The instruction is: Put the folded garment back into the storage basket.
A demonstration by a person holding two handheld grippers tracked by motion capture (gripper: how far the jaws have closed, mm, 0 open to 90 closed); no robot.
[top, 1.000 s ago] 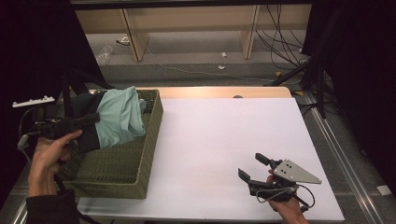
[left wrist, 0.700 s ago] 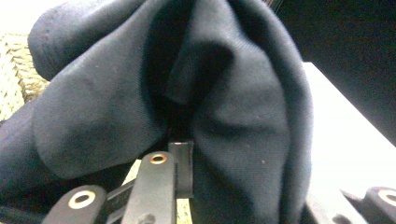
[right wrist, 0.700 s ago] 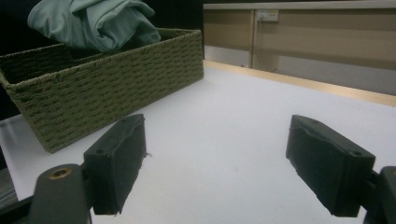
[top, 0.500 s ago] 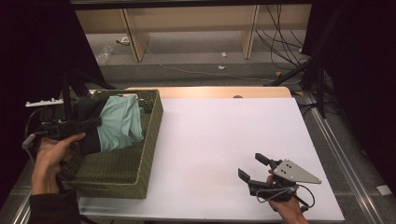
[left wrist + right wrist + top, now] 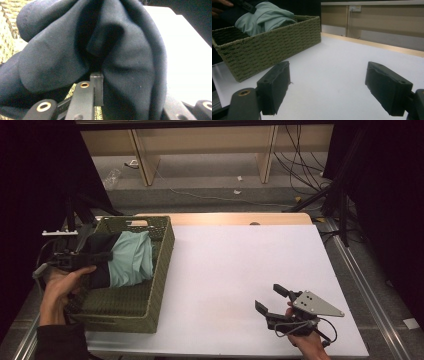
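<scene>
Dark cloth (image 5: 75,50) is what I've got in hand, a navy garment bunched into soft folds, pinched in my left claw (image 5: 96,82) with the jaws pressed tight on a fold, right above the woven basket (image 5: 162,255). From the high view the cloth hangs at the basket's left side, touching the pale green garment (image 5: 132,257) that lies heaped inside. I read this as the lowering step: dark piece going down into the basket beside the green one. Next I'd want it settled on the basket floor before I let the jaws part, or the fold may drag back out with the claw. It looks limp and matte, likely to slump wherever it lands. My right claw (image 5: 275,302) rests near the front right of the white table (image 5: 240,270), jaws spread wide, nothing between them, well apart from the basket.
</scene>
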